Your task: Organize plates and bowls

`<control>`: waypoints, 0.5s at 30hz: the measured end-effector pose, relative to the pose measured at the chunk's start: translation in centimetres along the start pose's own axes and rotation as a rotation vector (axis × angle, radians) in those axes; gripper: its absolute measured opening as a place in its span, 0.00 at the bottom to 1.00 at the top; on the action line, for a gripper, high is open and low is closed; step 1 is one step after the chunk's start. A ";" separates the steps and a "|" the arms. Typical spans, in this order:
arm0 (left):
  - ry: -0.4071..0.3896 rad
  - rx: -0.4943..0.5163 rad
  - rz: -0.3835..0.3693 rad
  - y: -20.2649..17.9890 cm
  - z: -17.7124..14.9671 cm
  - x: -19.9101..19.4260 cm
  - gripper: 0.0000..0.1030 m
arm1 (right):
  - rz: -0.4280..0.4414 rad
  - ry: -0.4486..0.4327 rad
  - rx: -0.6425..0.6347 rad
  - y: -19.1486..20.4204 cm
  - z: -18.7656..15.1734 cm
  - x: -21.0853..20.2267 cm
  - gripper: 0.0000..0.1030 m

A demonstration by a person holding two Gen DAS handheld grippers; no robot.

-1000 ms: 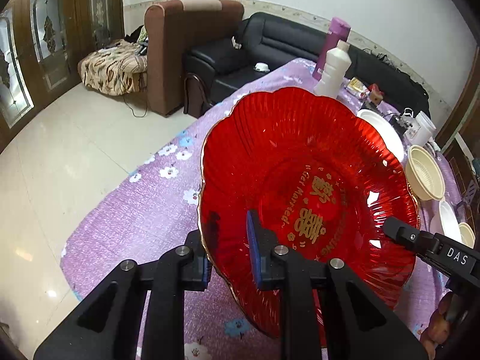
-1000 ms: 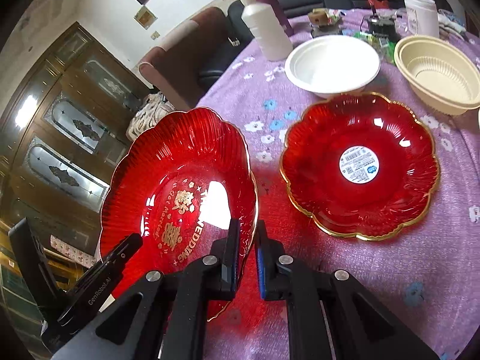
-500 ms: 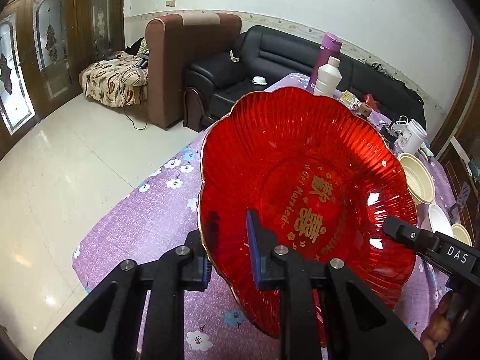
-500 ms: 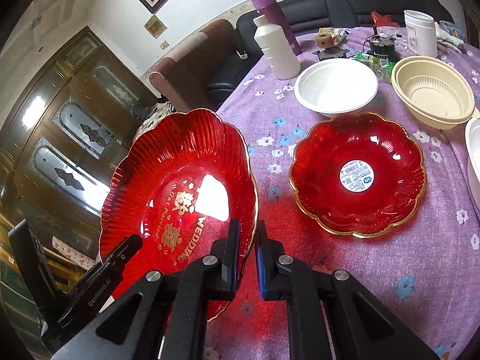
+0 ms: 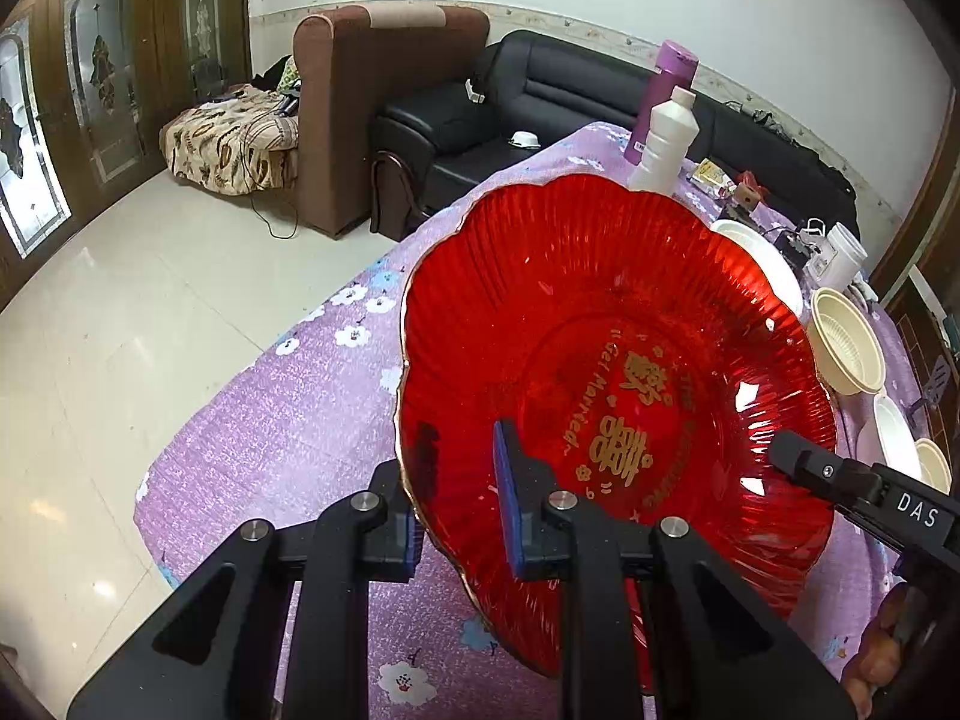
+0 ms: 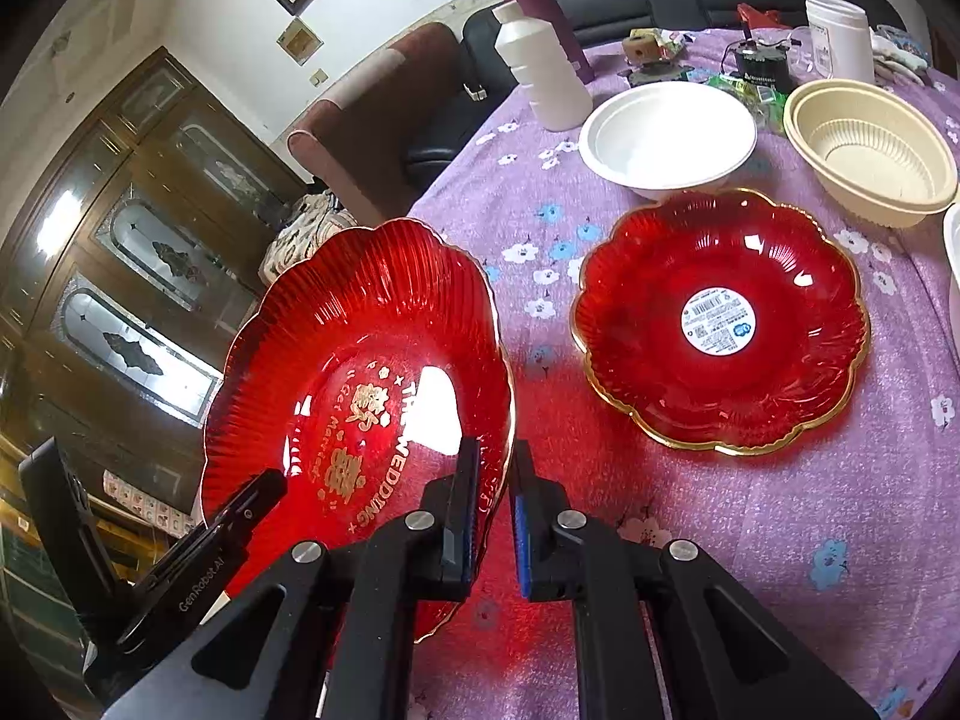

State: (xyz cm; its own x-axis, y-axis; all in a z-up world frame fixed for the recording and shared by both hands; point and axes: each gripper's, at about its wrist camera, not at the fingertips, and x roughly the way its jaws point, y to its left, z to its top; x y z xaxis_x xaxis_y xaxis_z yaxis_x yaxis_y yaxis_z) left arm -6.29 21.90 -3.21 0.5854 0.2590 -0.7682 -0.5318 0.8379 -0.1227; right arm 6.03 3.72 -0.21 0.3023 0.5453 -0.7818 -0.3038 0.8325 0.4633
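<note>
Above the purple flowered desk (image 6: 750,540), the red wedding plate (image 6: 360,372) hangs tilted, pinched at opposite rim edges by the left gripper (image 5: 459,507) and right gripper (image 6: 493,510), both clamped on it. It looks rigid, light, glossy and likely slippery, possibly brittle; the scalloped gold rim is the sensible hold. Ribbed translucent red, gold lettering at centre. A second red plate (image 6: 720,324) lies flat nearby.

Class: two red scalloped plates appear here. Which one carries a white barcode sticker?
The flat-lying plate on the purple cloth; the held plate bears gold lettering instead.
</note>
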 end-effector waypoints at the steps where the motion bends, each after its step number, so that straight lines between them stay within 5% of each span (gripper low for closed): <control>1: 0.003 -0.001 0.000 0.0 0.0 0.2 0.18 | -0.002 0.002 0.001 0.0 0.0 0.2 0.08; 15: 0.062 -0.030 0.007 0.4 -0.5 3.1 0.19 | -0.033 0.047 0.003 -0.4 0.0 2.9 0.09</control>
State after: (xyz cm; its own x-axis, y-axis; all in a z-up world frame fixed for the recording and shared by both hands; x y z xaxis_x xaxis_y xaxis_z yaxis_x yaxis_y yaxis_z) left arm -5.01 22.83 -6.01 0.5434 0.2335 -0.8063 -0.5544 0.8211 -0.1359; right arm 6.99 5.00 -2.67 0.2690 0.5125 -0.8155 -0.2913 0.8503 0.4383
